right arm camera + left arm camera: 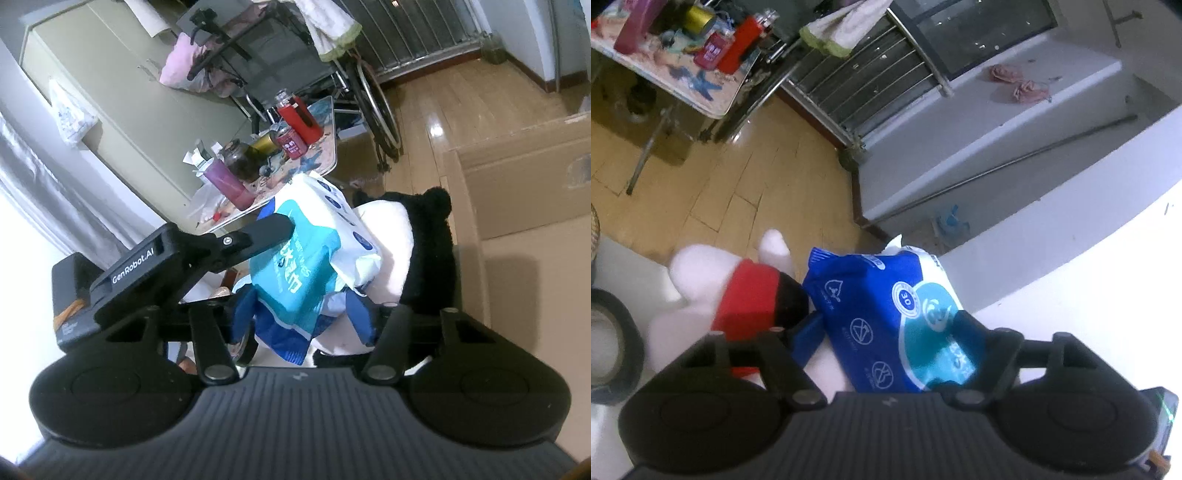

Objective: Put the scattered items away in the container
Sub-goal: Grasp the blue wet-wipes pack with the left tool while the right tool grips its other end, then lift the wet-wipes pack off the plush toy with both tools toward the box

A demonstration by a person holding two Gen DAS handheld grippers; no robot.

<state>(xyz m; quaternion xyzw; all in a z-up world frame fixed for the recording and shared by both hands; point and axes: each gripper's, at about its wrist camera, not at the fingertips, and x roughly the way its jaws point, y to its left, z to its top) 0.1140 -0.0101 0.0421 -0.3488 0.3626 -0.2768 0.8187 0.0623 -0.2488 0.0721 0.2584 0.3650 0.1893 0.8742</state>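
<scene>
A blue, teal and white wet-wipes pack (886, 314) stands between the fingers of my left gripper (886, 328), whose pads press its two sides. In the right wrist view the same pack (306, 258) is upright, its crumpled lower end pinched between the blue fingertips of my right gripper (301, 315). One black finger (266, 229) of the left gripper lies against the pack's teal face. A white plush toy (701, 280) with a red band and black parts lies just behind the pack. An open cardboard box (517, 177) stands on the floor to the right.
A black tape roll (613, 339) lies on the white surface at the left. A folding table (325, 162) crowded with bottles and cans stands beyond, with a wheelchair (373, 107) behind it. A metal rack (871, 81) and a grey step (1015, 122) border the wooden floor.
</scene>
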